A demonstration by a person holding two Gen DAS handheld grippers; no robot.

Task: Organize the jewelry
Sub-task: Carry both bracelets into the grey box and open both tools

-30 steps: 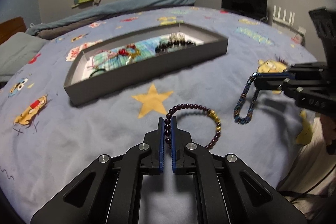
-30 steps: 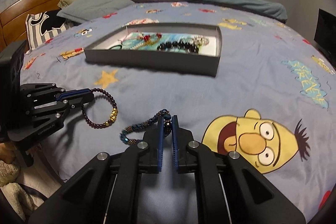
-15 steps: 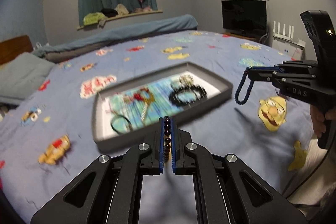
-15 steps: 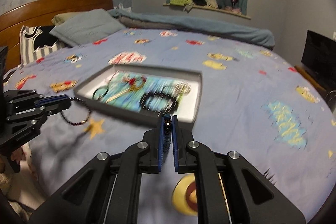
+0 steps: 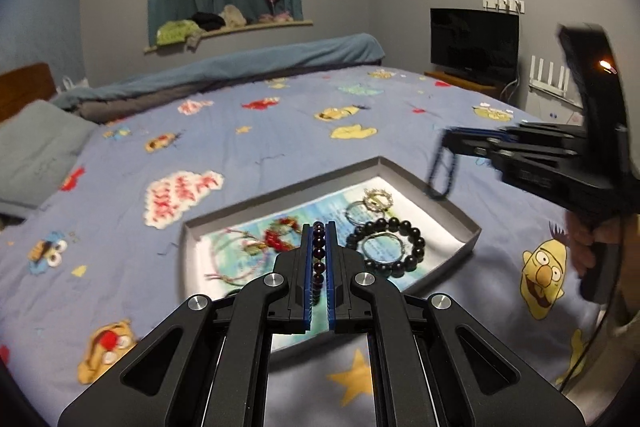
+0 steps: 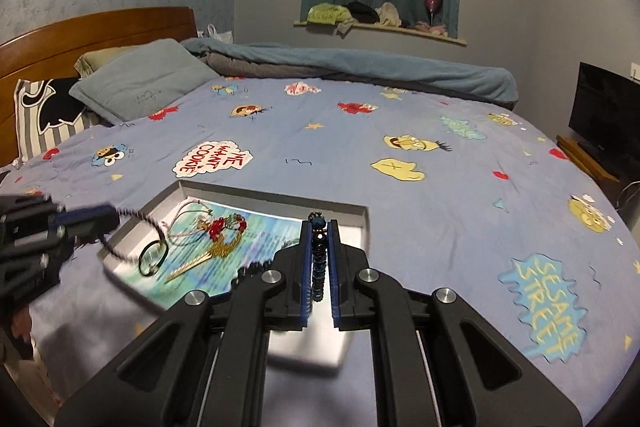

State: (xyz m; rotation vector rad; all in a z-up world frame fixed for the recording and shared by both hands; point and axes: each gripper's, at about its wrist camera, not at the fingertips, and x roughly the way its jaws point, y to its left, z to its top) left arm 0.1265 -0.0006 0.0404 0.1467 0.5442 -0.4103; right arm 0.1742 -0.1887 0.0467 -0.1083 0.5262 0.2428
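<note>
My left hand-held gripper [image 5: 319, 227] is clamped tight on the dark red bracelet [image 5: 319, 254], beads stacked in a line between the jaws, the loop hanging under them. The tray [image 5: 404, 175] lies on the bed [image 5: 280, 131] directly ahead and below, its long axis running left to right across my view, slightly skewed. This hand hangs over the tray's near-left part; I judge a short push forward puts the beads above open liner.

Inside the tray, left to right, I count one thin pink cord loop [image 5: 236, 259], one red-and-gold piece [image 5: 280, 237], one black bead bracelet [image 5: 386, 246] and what look like a few thin rings [image 5: 374, 203] behind it. The right-hand view also shows one small black ring [image 6: 152, 259] at the left end.

Over on my right, the other hand-held gripper [image 6: 319, 225] is pinched shut on the blue bracelet [image 6: 319, 267], which dangles as a narrow loop. It hovers at the tray's right end, above the near rim. That hand is nearer the empty right corner [image 6: 352, 235], so I reckon blue drops there and dark red goes left of centre. Two bracelets in the air, one per hand; neither is in the tray yet.
</note>
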